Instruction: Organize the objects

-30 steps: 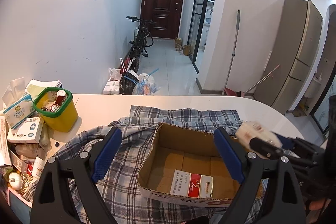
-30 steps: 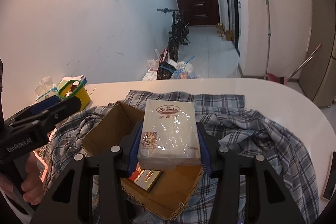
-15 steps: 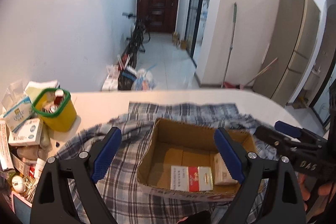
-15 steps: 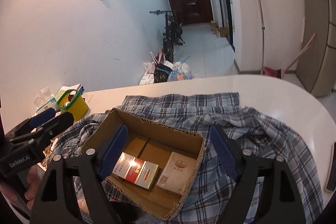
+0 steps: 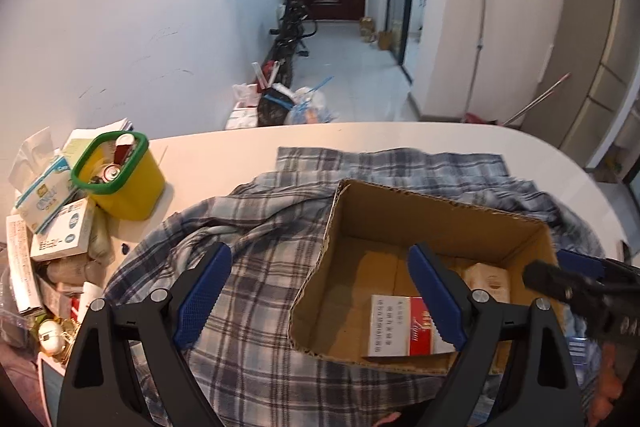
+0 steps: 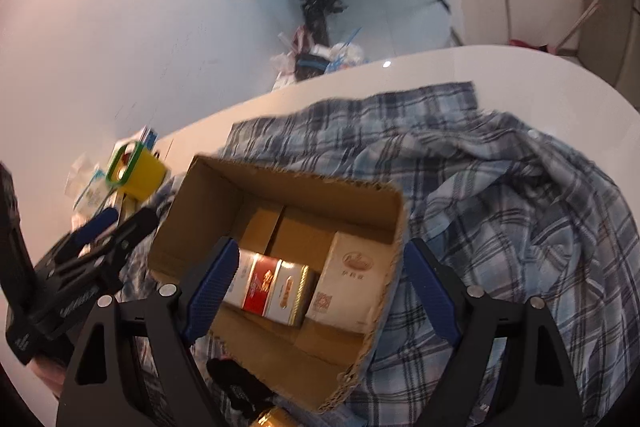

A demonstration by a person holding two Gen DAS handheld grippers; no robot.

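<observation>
An open cardboard box sits on a blue plaid shirt. Inside it lie a red-and-white carton and, to its right, a cream tissue pack. My right gripper hovers open above the box's near side, with nothing between its blue pads. My left gripper is also open and empty, straddling the box's left wall, one finger over the shirt and one over the box. Each gripper shows in the other's view: the right gripper and the left gripper.
A yellow bin with a green rim holds cans at the left of the white table. Beside it is a pile of small boxes and packets. A black object lies in front of the box.
My right gripper opened and let go of the tissue pack, which now lies in the box. Both grippers dipped down toward the box.
</observation>
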